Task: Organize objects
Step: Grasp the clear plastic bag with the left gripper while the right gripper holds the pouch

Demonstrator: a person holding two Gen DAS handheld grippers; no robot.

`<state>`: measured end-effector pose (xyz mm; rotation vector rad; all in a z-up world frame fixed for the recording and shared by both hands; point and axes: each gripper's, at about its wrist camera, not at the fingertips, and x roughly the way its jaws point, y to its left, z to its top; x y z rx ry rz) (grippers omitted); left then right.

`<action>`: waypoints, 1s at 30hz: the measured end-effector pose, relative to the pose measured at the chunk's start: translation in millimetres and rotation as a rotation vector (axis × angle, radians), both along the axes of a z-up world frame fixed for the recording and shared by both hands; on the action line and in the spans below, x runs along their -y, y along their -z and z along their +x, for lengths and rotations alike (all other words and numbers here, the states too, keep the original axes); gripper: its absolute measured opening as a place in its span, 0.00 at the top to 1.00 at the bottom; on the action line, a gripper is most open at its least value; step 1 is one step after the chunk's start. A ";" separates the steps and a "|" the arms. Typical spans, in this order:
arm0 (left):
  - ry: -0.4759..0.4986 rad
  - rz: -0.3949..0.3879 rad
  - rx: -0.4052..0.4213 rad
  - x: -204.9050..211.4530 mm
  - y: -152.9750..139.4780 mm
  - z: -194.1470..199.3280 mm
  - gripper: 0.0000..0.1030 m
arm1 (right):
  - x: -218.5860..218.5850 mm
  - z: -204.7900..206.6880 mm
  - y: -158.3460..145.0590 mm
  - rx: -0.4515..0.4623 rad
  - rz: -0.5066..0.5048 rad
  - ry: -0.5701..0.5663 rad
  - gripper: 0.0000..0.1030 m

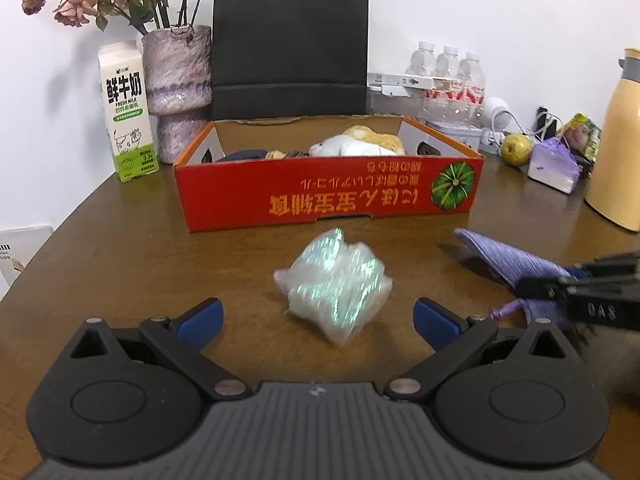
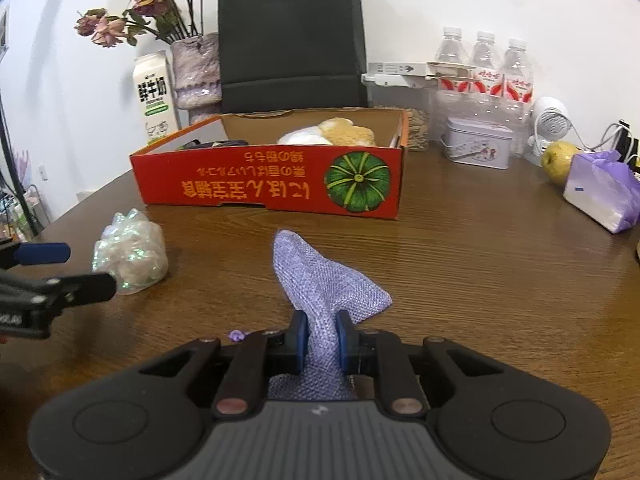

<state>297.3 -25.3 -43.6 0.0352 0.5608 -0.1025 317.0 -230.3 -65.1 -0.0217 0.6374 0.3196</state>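
Right tool (image 2: 322,340) clamping lilac pouch (image 2: 320,280) before red box (image 2: 272,184), hiding its neck; left tool (image 1: 318,320) gaping around blurred iridescent packet (image 1: 336,284).

Wooden table (image 2: 480,264), red box (image 2: 272,184), iridescent bundle (image 2: 132,252)

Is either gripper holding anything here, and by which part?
The right gripper pinches the purple woven pouch by its gathered neck end. The left gripper is open around the iridescent plastic packet, holding nothing.

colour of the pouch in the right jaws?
Lilac, woven burlap-like texture: the pouch shows best in the right wrist view.
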 end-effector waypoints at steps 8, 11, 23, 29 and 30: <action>-0.080 0.013 -0.014 12.8 2.6 27.9 0.00 | -0.1 0.4 0.4 0.001 -0.006 0.015 0.86; -0.060 0.011 0.006 14.3 3.1 26.4 0.10 | -0.7 0.2 0.7 0.001 -0.003 0.016 0.86; -0.064 -0.020 0.049 8.6 -4.2 -1.0 0.58 | 7.2 -5.5 -2.9 0.035 0.043 0.041 0.86; -0.083 -0.025 0.069 6.8 -7.8 -17.9 0.58 | 1.5 -16.5 -7.7 0.100 0.008 0.039 0.86; -0.087 -0.026 0.074 6.6 -8.4 -20.6 0.58 | -0.6 -18.7 -8.4 0.111 -0.002 0.037 0.86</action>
